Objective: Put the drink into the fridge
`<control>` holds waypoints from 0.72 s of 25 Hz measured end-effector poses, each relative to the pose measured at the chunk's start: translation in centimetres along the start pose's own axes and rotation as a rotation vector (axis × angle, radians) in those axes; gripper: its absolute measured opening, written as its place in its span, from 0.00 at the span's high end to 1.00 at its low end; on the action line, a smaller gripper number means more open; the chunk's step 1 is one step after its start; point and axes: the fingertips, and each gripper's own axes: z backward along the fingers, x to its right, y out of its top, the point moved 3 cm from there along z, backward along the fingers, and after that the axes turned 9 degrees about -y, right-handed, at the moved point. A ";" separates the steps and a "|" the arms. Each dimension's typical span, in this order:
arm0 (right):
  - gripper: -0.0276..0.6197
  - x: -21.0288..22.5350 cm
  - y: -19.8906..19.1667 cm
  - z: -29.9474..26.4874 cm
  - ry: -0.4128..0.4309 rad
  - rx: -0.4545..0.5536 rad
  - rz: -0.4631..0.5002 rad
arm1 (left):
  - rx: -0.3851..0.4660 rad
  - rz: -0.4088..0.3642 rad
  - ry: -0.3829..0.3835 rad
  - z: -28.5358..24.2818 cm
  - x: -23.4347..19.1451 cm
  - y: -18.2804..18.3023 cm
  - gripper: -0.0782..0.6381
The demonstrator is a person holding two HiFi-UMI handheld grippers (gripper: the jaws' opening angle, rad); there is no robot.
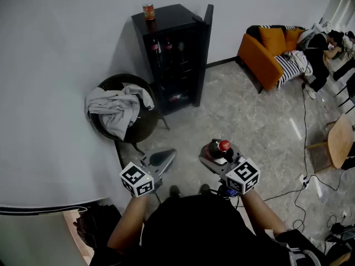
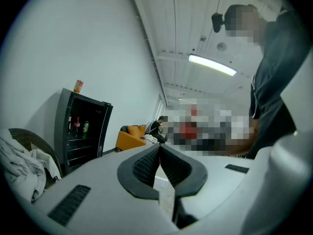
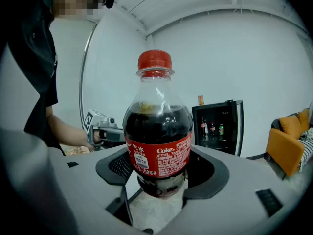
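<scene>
The right gripper [image 1: 212,153] has its jaws clamped on the sides of the cola bottle [image 3: 157,131], which stands upright with its red cap on, near the person and well apart from the fridge [image 1: 177,54]. The left gripper [image 1: 165,158] is empty, its jaws pressed together, just left of the right one. The black fridge stands far off against the white wall, its door swung open to the right, bottles on its shelves, a can [image 1: 148,11] on top.
</scene>
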 end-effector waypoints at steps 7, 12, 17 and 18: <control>0.48 -1.0 -1.8 0.7 -0.009 -0.018 0.000 | -0.015 0.005 0.000 0.5 1.0 -1.8 0.88; 0.48 -0.9 -1.7 0.5 0.003 -0.005 -0.016 | -0.017 0.011 -0.003 0.6 1.4 -2.3 0.88; 0.48 -0.3 -2.0 1.2 0.016 -0.023 -0.006 | -0.023 0.043 -0.012 -0.5 2.2 -3.4 0.88; 0.48 -0.3 -2.1 1.2 0.015 -0.027 -0.012 | -0.014 0.051 -0.011 -0.6 2.3 -3.2 0.88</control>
